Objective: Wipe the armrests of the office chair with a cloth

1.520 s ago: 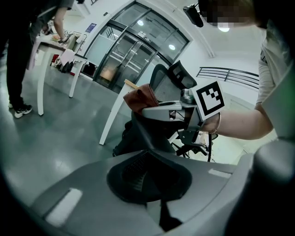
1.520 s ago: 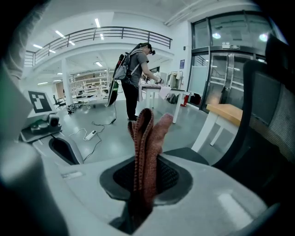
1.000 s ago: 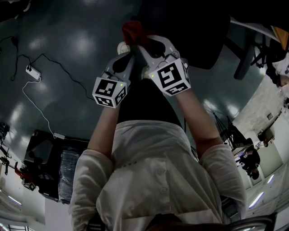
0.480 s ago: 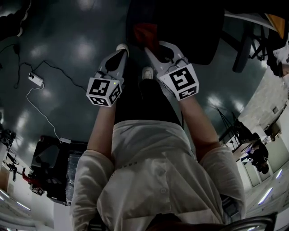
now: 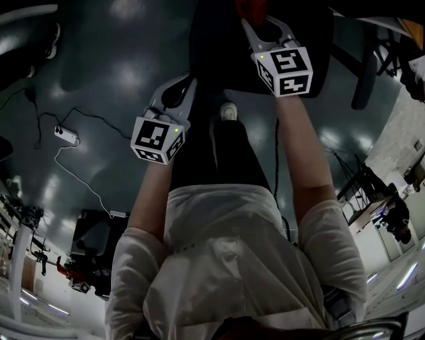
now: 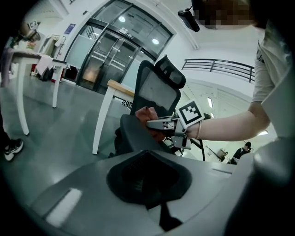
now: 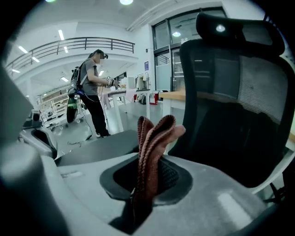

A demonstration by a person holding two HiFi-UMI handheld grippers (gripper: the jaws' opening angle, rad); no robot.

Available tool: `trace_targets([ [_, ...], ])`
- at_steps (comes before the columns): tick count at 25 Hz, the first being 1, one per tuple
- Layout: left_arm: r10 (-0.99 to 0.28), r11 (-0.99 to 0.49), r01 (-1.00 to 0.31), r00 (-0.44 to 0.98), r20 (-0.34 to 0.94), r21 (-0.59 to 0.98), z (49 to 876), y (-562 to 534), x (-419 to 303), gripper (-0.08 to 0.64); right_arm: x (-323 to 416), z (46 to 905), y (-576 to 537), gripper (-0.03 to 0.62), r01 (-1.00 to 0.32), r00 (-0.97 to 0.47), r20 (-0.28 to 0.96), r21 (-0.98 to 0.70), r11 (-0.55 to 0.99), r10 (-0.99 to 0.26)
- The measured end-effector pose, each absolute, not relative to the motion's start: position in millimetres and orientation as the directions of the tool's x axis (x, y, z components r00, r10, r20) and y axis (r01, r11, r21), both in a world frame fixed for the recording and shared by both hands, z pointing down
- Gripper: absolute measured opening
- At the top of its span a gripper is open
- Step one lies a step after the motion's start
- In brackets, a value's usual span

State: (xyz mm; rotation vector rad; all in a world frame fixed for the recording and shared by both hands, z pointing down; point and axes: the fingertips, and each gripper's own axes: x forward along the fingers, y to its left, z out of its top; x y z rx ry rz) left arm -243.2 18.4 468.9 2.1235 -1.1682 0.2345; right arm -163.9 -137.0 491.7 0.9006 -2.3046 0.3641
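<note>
A black mesh office chair [image 7: 230, 87] stands right in front of me; in the head view the chair [image 5: 265, 46] fills the top centre. My right gripper [image 5: 251, 20] is shut on a folded reddish-brown cloth [image 7: 154, 138] and reaches over the chair. In the left gripper view the cloth [image 6: 146, 115] rests against the chair's dark armrest [image 6: 129, 133]. My left gripper [image 5: 184, 83] hangs back below and left of the right one. Its jaws are closed together with nothing between them.
A white power strip [image 5: 66, 135] and its cables lie on the dark floor at left. Another person [image 7: 94, 87] stands by white tables in the background. A white table leg [image 6: 100, 122] stands just beyond the chair.
My right gripper has moved forward and up over the chair with the cloth. The left gripper has stayed back, so the two are now apart.
</note>
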Motion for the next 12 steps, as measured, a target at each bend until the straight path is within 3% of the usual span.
trace_targets([
  [5, -0.617, -0.426, -0.746, 0.653, 0.439, 0.512, 470.4, 17.3, -241.9, 0.017, -183.1, 505.2, -146.4, 0.049, -0.592, -0.560, 0.664, 0.097, 0.800, -0.495],
  [12, -0.609, -0.425, -0.750, 0.652, 0.453, 0.507, 471.7, 18.7, -243.1, 0.017, -183.4, 508.1, -118.4, 0.049, -0.568, -0.585, 0.682, 0.042, 0.822, -0.439],
])
